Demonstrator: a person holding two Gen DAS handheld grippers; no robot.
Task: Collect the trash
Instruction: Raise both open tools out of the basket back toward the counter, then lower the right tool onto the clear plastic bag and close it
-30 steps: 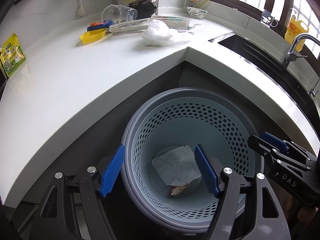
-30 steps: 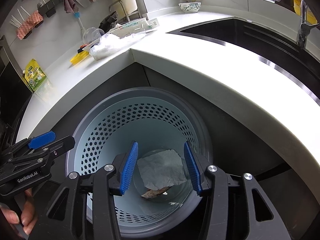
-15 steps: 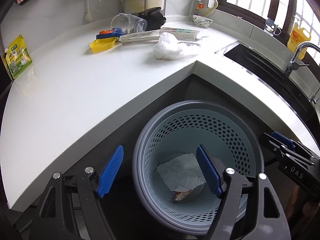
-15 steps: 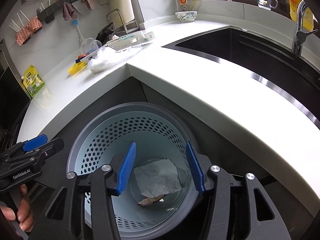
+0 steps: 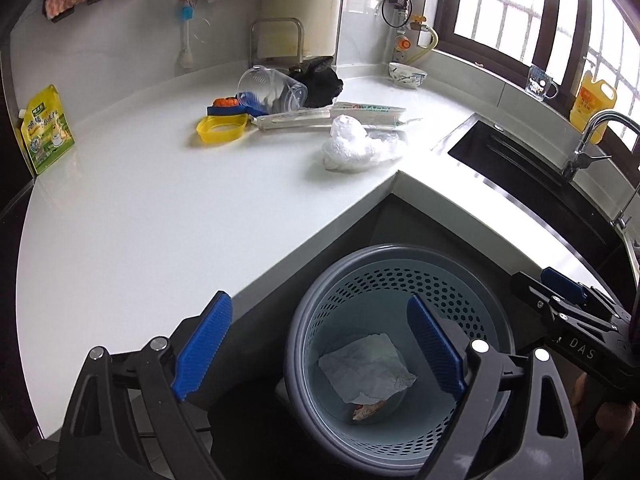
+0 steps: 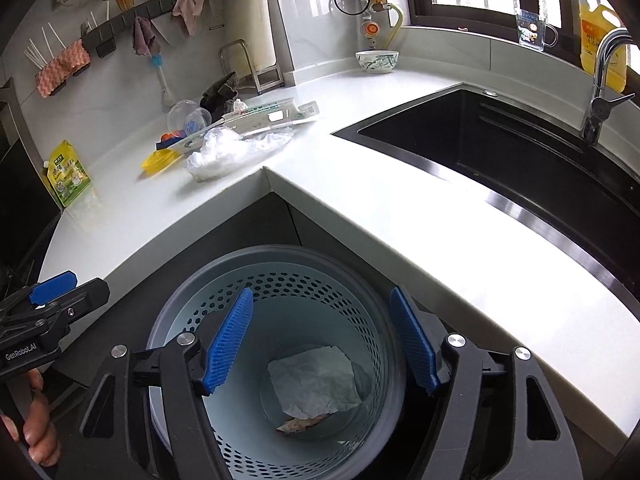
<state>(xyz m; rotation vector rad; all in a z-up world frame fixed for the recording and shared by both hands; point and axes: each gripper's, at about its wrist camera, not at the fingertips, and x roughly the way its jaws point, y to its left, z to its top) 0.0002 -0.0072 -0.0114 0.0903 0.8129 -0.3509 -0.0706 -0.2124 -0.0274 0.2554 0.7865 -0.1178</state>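
In the left wrist view, the left claw (image 5: 316,344) hangs above the perforated bin (image 5: 400,280) below the counter (image 5: 160,220) corner; its jaws are opening with nothing between them, and a crumpled paper (image 5: 366,366) lies on the bin floor over a small scrap (image 5: 368,410). In the right wrist view, the right claw (image 6: 324,340) is likewise above the bin (image 6: 276,264), jaws opening and empty, with the paper (image 6: 316,380) below. A crumpled plastic bag (image 6: 232,152) rests on the counter (image 6: 400,208) near the corner.
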